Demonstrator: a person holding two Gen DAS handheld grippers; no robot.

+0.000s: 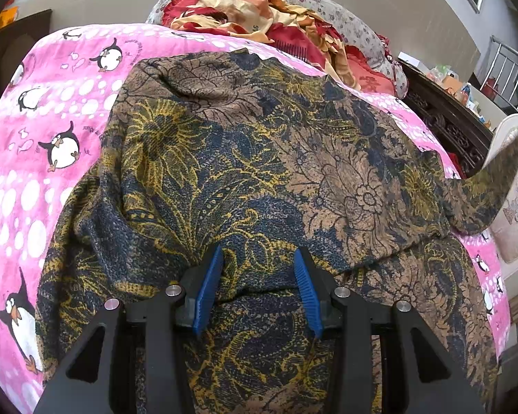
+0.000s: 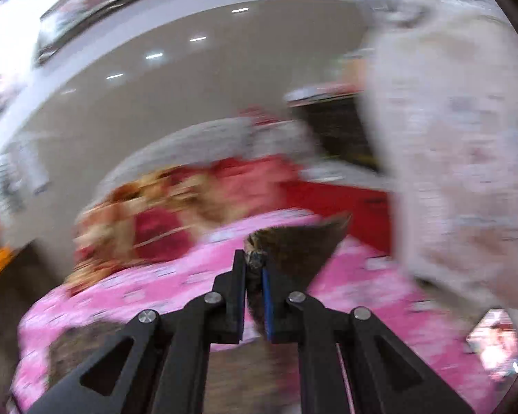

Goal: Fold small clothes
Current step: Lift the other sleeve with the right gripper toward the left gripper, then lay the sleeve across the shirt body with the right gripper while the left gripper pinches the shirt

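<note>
Left wrist view first: the left tongs [image 1: 260,258] are sitting low over a brown, navy and mustard floral-print knit garment [image 1: 259,158], blue pads partly apart with a hump of the fabric bulging up between them. Can't honestly tell if the pads are pinching it or just resting on it. The garment is lying spread out ahead of the tongs on a pink fleece blanket with penguins [image 1: 62,110], and beyond that there's a heap of red and cream floral bedding [image 1: 259,10]. Off to the right of the tongs, one corner of the garment is lifting clear of the blanket and curling up into the air.

Right wrist view is smeared with motion blur, but the right tongs [image 2: 255,265] are clamped shut on that same corner — a wedge of brown fabric is poking out just past the tips, with the pink blanket below and in front.

What could go wrong, my guess: it's a thin pinch right at the edge, so the corner could slide out mid-swing. And if the left tongs aren't actually pinning the cloth, the whole garment could drag along instead of creasing — you'd get a bunched lump, not a fold.
</note>
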